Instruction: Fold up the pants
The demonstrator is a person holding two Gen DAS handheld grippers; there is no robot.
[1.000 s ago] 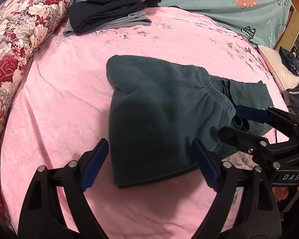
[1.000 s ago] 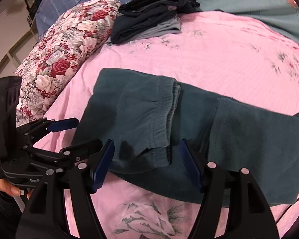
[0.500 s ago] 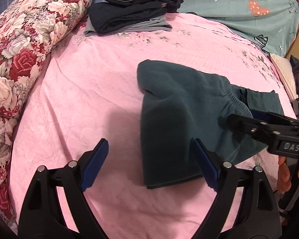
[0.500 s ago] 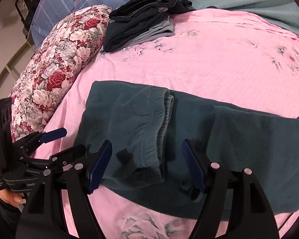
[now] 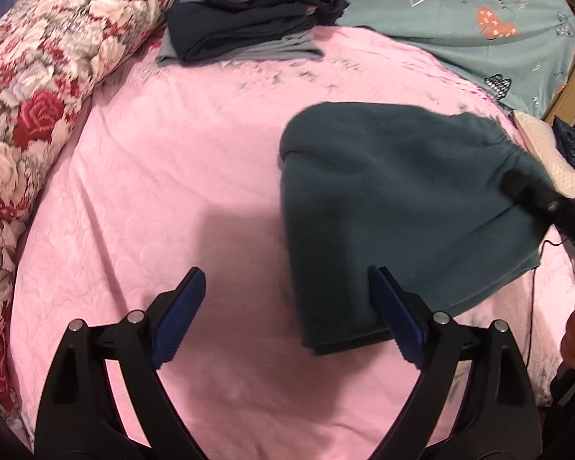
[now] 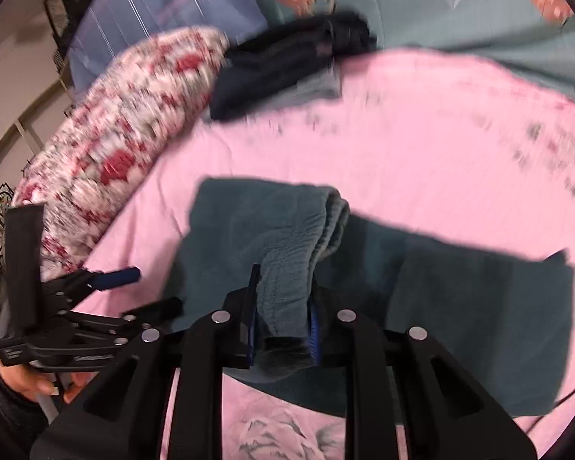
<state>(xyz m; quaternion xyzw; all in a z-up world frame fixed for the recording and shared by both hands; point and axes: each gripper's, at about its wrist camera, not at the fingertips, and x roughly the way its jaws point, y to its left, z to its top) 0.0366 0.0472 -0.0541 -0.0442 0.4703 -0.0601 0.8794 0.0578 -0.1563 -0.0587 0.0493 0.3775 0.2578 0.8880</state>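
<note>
Dark teal fleece pants point(image 5: 395, 207) lie partly folded on the pink bedspread point(image 5: 165, 199). My left gripper point(image 5: 285, 316) is open and empty, low over the bedspread just left of the pants' near edge. My right gripper point(image 6: 283, 318) is shut on the pants' waistband point(image 6: 291, 280) and lifts that corner off the lower layer point(image 6: 479, 299). The right gripper shows in the left wrist view point(image 5: 536, 199) at the pants' right edge. The left gripper shows in the right wrist view point(image 6: 107, 299) at the left.
A stack of folded dark clothes point(image 5: 257, 19) lies at the far side of the bed. A floral bolster point(image 5: 38, 88) runs along the left. A teal quilt point(image 5: 460, 11) lies at the back right. A cream cushion point(image 5: 552, 161) sits at the right edge.
My right gripper has closed on the waistband and raised it. My left gripper has drifted left, so the pants sit further right in its view.
</note>
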